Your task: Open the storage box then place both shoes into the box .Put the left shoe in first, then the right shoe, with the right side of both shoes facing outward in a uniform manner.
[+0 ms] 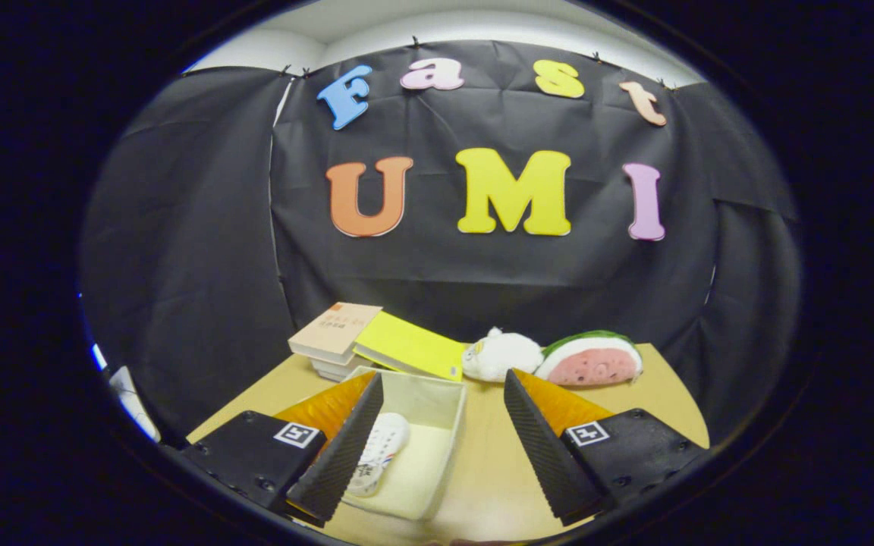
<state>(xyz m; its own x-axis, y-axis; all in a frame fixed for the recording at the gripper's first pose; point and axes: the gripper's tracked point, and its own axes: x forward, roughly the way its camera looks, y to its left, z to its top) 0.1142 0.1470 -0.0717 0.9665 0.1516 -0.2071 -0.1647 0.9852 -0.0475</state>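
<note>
Standing wide open over the storage box [437, 425], the gripper [441, 447] holds nothing; the shoe [380, 451] inside looks light, soft, easiest held at its collar.

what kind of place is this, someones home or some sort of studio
Most likely a staged recording booth, not a home. Black cloth hangs as the wall behind a small wooden table set with props: books, a watermelon plush and an open storage box holding a shoe. The gripper is open.
</note>
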